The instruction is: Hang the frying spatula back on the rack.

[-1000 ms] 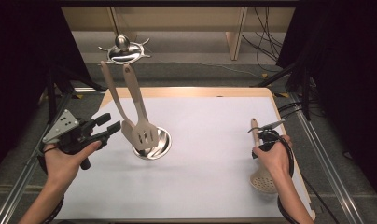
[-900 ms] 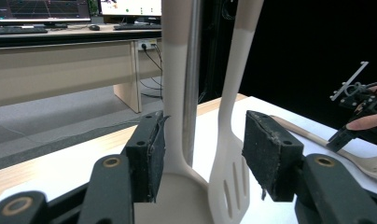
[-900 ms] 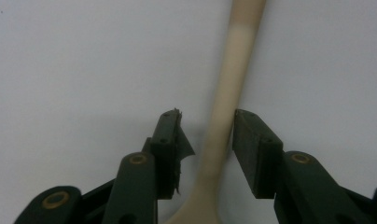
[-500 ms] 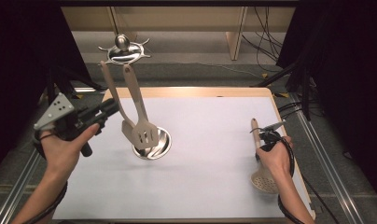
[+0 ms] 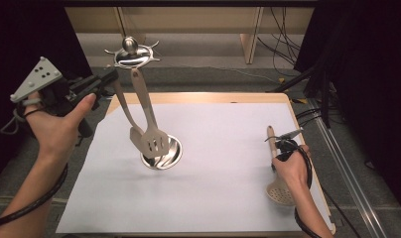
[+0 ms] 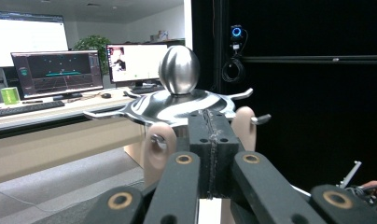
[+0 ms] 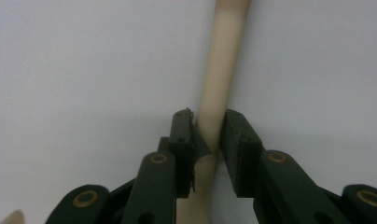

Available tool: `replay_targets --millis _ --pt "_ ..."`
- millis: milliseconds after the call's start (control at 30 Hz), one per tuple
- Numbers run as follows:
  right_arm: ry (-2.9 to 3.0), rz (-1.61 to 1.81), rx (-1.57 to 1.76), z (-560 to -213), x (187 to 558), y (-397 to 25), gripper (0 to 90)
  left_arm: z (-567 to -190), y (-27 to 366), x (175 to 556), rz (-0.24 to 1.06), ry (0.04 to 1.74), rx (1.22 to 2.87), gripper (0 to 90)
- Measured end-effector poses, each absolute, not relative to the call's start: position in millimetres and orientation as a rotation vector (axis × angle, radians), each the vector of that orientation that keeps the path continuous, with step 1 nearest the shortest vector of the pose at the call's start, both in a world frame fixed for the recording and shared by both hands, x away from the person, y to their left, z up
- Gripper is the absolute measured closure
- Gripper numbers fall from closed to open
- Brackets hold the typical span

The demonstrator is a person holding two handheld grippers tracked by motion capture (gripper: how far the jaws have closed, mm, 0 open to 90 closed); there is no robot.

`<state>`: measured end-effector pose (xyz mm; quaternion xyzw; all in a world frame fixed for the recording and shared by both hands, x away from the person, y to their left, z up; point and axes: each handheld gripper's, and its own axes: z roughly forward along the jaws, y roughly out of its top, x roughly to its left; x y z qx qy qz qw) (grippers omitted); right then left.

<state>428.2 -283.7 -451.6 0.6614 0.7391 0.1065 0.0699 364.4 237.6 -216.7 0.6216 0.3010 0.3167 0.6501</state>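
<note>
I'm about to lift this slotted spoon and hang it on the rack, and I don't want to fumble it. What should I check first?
1. Right gripper astride the slotted spoon handle: ok, one jaw on each side.
2. Grip firm: cannot tell; the spoon lies flat on the white sheet.
3. Left gripper free: ok, jaws shut on nothing.
4. Free hook on the rack: ok, bare prongs at its rim.
5. Approach to the rack top: likely not ok, the left gripper sits close in front of it.
6. Two spatulas hanging steady: ok.
</note>
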Motion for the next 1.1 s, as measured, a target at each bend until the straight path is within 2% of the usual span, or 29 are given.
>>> replay_targets --millis 467,500,700,1100 --pt "2.198 0.325 1.994 -452.3 427.8 -284.6 75.3 -216.0 249.2 366.9 0.74 0.708 1.403 89.4" --pt "2.119 0.4 2.086 -454.1 427.2 -278.2 75.3 -215.6 252.1 368.4 0.74 0.717 1.395 89.4" --pt "2.198 0.307 1.991 -452.5 428.5 -283.8 75.3 -213.9 258.9 373.9 0.755 0.743 1.392 89.5" --pt "2.126 0.362 2.098 -452.7 427.8 -278.0 75.6 -209.6 264.3 390.4 0.791 0.785 1.412 89.4"
